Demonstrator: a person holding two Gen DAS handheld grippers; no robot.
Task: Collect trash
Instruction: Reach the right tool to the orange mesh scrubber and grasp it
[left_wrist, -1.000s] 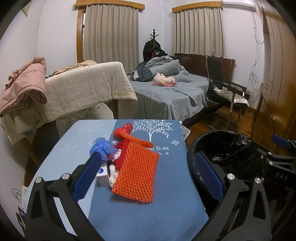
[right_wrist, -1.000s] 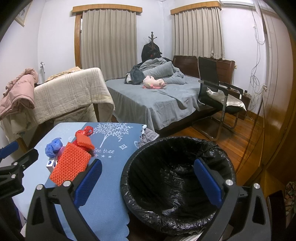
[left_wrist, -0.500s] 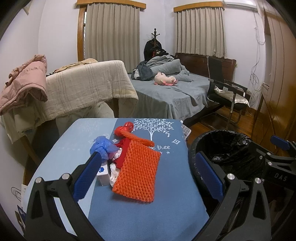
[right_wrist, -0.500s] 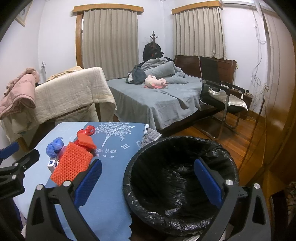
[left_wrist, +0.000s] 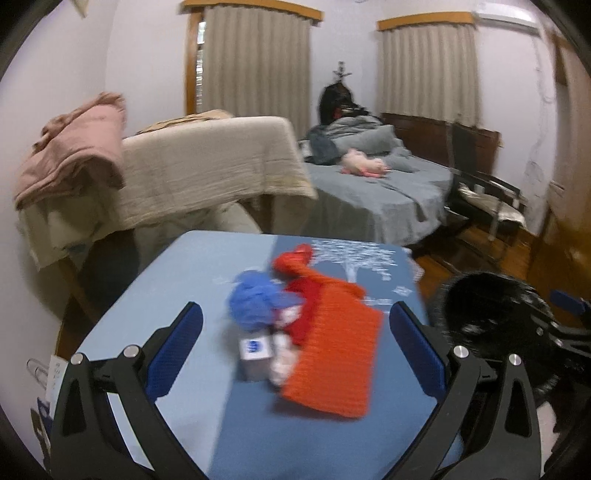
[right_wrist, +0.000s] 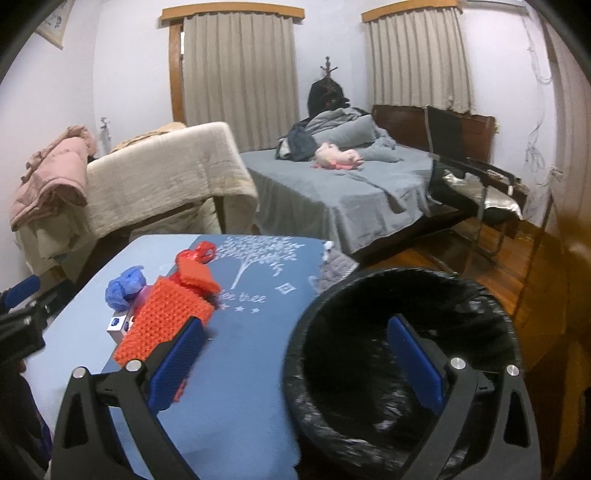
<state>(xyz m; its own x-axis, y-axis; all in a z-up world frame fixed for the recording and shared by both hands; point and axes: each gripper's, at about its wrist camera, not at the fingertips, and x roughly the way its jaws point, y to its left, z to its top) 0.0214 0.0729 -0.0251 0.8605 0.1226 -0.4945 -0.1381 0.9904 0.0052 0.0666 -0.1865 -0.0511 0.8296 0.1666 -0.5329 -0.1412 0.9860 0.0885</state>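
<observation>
A heap of trash lies on the blue table (left_wrist: 177, 280): an orange foam net (left_wrist: 332, 350), a red bag (left_wrist: 291, 262), a crumpled blue bag (left_wrist: 251, 299) and a small white box (left_wrist: 255, 354). My left gripper (left_wrist: 295, 332) hovers open just short of the heap, which sits framed between its fingers. The same orange net (right_wrist: 166, 317) shows left in the right wrist view. My right gripper (right_wrist: 291, 354) is open and empty over the near rim of the black-lined trash bin (right_wrist: 369, 310), beside the table's right edge.
Behind the table stand a chair draped in a beige blanket (left_wrist: 207, 170) and a pink jacket (left_wrist: 74, 144). A grey bed (right_wrist: 351, 188) and a black folding chair (right_wrist: 465, 177) fill the back right, on a wooden floor (right_wrist: 517, 266).
My left gripper has swung left and come closer to the heap, which now sits centred between its fingers. The right gripper shifted slightly left; the bin looks nearer.
</observation>
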